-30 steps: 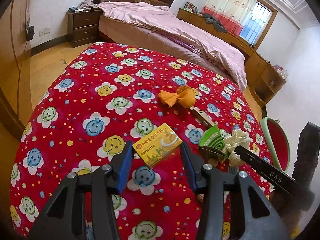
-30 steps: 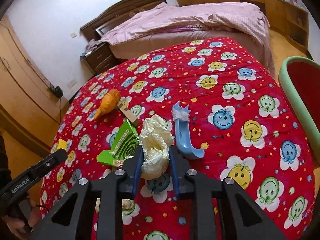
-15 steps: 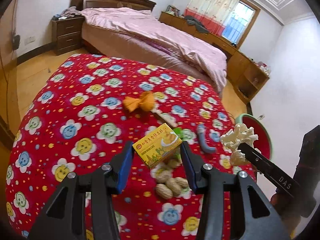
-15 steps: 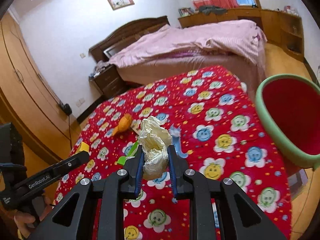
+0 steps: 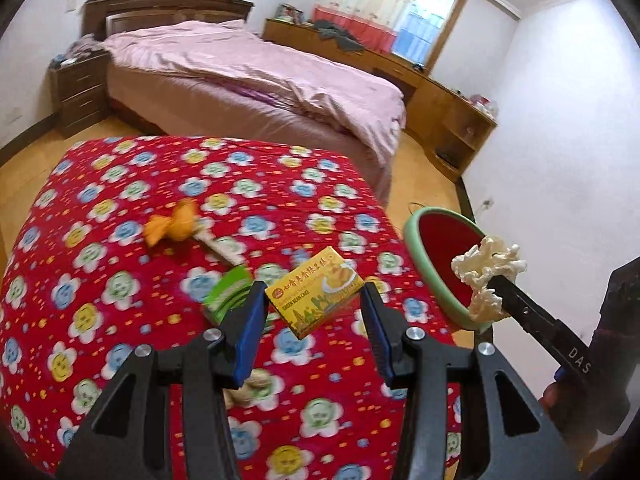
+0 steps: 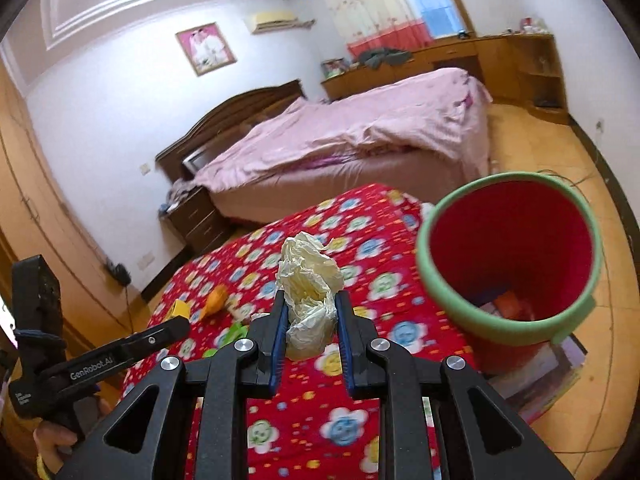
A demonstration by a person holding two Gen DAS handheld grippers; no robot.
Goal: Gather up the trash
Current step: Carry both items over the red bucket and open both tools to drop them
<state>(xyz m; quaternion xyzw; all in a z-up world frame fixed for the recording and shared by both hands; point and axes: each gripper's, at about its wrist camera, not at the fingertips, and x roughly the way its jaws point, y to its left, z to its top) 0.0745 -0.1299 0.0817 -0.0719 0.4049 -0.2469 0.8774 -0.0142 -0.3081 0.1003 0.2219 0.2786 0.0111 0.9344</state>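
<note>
Yellow box point(image 5: 316, 291): we find it pinched between the blue pads of the left gripper point(image 5: 315, 307), lifted clear of the red flowered bedspread point(image 5: 120, 264), tilted, its printed face up.
Crumpled paper wad point(image 6: 310, 294): we find it squeezed between the closed-in fingers of the right gripper point(image 6: 311, 322), off the bedspread; in the left wrist view the wad point(image 5: 486, 276) sits in front of the bin's rim.
Bin point(image 6: 576, 216): red inside, green rim; we log it on the floor just off the bedspread's right edge, with some items at its bottom.
Orange wrapper point(image 5: 174, 226): lying on the bedspread, toward the far middle.
Green packet point(image 5: 228, 292): on the bedspread, just left of the left gripper's pad, blurred.
Peanuts point(image 5: 256, 388): on the bedspread beneath the left gripper, partly hidden.
Pink bed point(image 5: 256, 76): beyond the bedspread's far edge.
Person's hand point(image 6: 52, 440): we see it gripping the left gripper's handle at the right wrist view's lower left.
</note>
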